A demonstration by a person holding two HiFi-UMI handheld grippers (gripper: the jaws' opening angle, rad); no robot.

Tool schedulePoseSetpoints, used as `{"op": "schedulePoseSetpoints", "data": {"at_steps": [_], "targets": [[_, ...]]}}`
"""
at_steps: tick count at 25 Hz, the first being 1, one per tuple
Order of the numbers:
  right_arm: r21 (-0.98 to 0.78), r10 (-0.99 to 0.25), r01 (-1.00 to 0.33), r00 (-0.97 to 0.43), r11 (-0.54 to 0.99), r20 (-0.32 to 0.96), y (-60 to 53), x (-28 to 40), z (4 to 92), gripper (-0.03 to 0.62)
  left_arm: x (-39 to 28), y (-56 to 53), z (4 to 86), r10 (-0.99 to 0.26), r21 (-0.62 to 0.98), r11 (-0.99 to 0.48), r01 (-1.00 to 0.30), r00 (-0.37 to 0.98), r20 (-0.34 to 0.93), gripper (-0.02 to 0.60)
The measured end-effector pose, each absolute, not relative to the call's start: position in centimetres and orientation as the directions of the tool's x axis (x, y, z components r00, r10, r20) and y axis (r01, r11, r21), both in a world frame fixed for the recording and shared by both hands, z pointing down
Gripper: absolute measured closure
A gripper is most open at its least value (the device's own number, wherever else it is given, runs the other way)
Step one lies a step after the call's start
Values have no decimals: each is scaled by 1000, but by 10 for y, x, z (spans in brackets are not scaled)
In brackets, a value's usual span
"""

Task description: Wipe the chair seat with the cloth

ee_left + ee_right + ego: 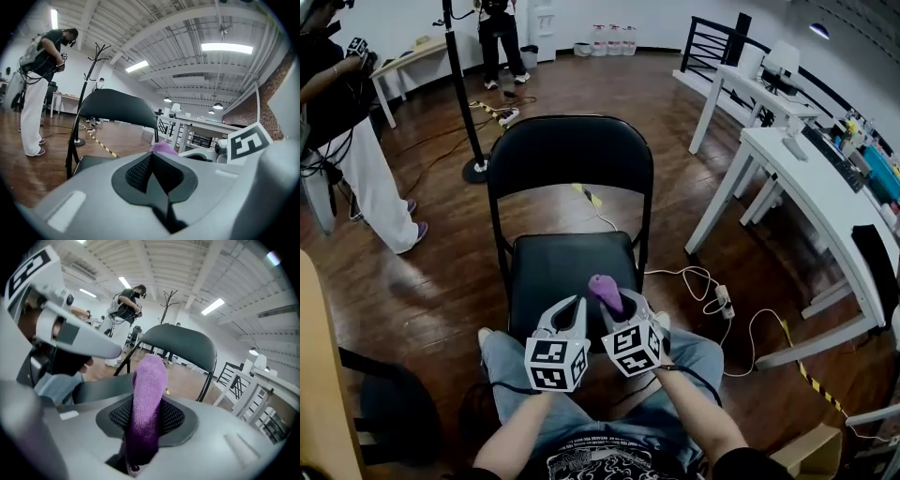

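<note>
A black folding chair stands before me, its seat (562,272) dark and bare, its backrest (570,155) upright behind. A purple cloth (606,292) sticks up from my right gripper (623,307), which is shut on it just above the seat's front right part. In the right gripper view the cloth (149,394) stands between the jaws with the chair backrest (180,344) beyond. My left gripper (569,314) hovers beside it over the seat's front edge, shut with nothing held. The left gripper view catches the cloth's (163,147) tip past the closed jaws.
White desks (811,178) line the right side. A cable with a power strip (722,298) lies on the wood floor right of the chair. A coat stand pole (467,103) rises behind the chair on the left. People stand at left (356,141) and at the back.
</note>
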State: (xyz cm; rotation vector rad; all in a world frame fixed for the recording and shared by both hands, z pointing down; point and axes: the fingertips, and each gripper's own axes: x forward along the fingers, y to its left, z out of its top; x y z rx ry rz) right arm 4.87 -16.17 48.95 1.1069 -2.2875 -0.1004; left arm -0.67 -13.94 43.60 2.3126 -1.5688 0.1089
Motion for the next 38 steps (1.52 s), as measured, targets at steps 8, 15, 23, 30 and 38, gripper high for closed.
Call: {"op": "schedulePoseSetpoints", "data": {"at_steps": [8,15,23,30,38], "targets": [[84,-760,-775,-584,626,285,-155,24,411,481,-26,-132,401,-922,221,-301,-928,342,179,577],[-8,-763,-783,-608,622,219,-141,19,392,481,-20,-126,394,-923,205,-310,-929,345,169,577],[-74,-772,-798,-599,599,211,-132,26,394,482,-15,-120,391,-920,192,-318,-928,351,174,577],[-62,-770,-791,-607,608,195,-110,25,389,482,-8,-102,390,-914,173,-342,-924,370,168,577],[-55,-778,-798,-598,600,195,-95,28,390,482,-9,-85,385,-917,170,-342,-924,368,153,577]]}}
